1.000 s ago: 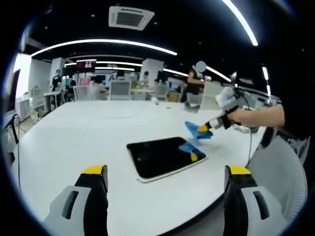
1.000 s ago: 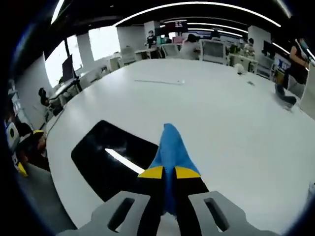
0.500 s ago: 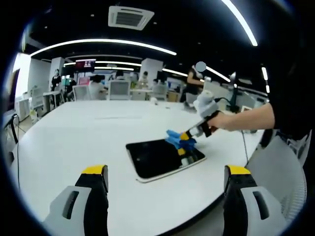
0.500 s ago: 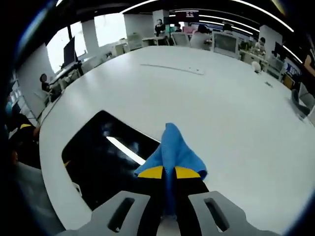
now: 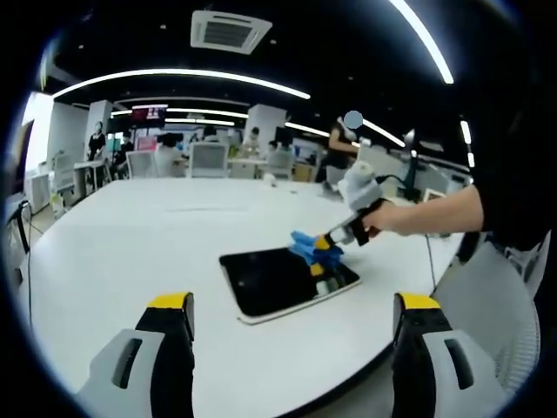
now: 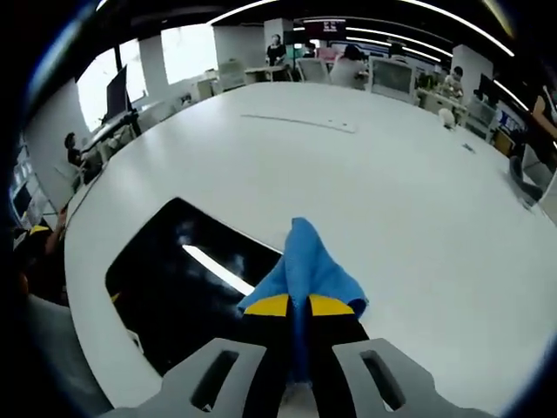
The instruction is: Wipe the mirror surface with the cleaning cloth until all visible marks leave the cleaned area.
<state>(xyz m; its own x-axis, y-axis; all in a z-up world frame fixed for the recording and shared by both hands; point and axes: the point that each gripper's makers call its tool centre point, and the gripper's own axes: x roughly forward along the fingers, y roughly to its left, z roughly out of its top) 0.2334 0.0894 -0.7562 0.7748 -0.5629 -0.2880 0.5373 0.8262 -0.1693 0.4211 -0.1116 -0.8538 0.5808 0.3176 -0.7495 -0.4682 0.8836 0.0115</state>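
A big white table (image 5: 113, 261) in an open office, w/ one mirror (image 5: 283, 280) lying flat near its edge. The mirror is a dark rounded rectangle, glass up, reflecting a ceiling light strip. One blue cleaning cloth (image 6: 305, 266), bunched to a point, is clamped between the jaws of the right gripper (image 6: 291, 306); those yellow-tipped jaws are squeezed together on the fabric. In the left gripper view, the same right gripper reaches in from the right, held in a person's hand (image 5: 383, 218), w/ the cloth tip down at the mirror's far corner; whether it's pressing on the glass or just above it is hard to tell.

The left gripper (image 5: 287, 305) hangs back off the table's near side, jaws wide apart, holding nothing. Probably it's kept clear so the wiping arm has room and so mirror + cloth stay in sight. The cloth is gripped at one end, leaving the loose end free, likely so soft fabric, not the jaw tips, meets the glass.

Count: 1 mirror, 1 cloth, 2 grippers, 1 table. Behind it are desks, chairs and several people, too small to count reliably. Faint smudges show on the glass in the right gripper view, so the wipe looks barely begun.
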